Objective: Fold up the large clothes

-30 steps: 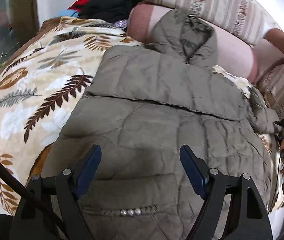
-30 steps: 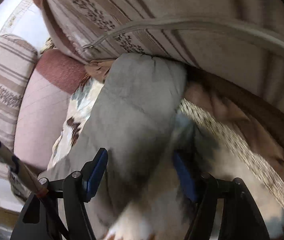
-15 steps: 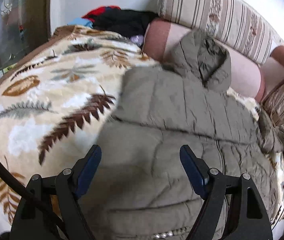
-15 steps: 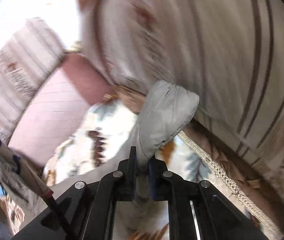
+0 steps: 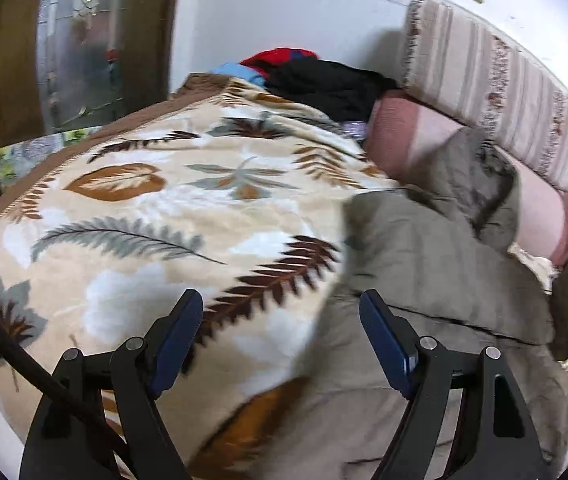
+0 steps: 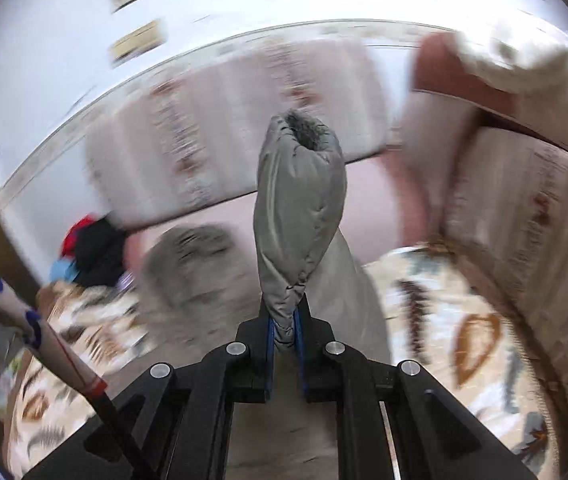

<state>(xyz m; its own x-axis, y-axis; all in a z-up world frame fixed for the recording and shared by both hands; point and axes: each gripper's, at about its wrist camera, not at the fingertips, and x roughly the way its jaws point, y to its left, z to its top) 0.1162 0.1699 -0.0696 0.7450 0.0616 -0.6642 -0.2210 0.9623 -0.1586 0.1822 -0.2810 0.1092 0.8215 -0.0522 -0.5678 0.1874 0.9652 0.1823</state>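
Two claws are working here: my right claw [image 6: 285,330] is pinching the sleeve [image 6: 299,216] of the coat [image 5: 443,280], holding it up so it can swing over the body for a fold. My left claw [image 5: 282,340] is hanging wide and empty at the coat's edge. All of it is lying on a leaf-print blanket [image 5: 144,220], with striped cushions [image 5: 503,92] and a clothes pile [image 5: 315,76] sitting behind.
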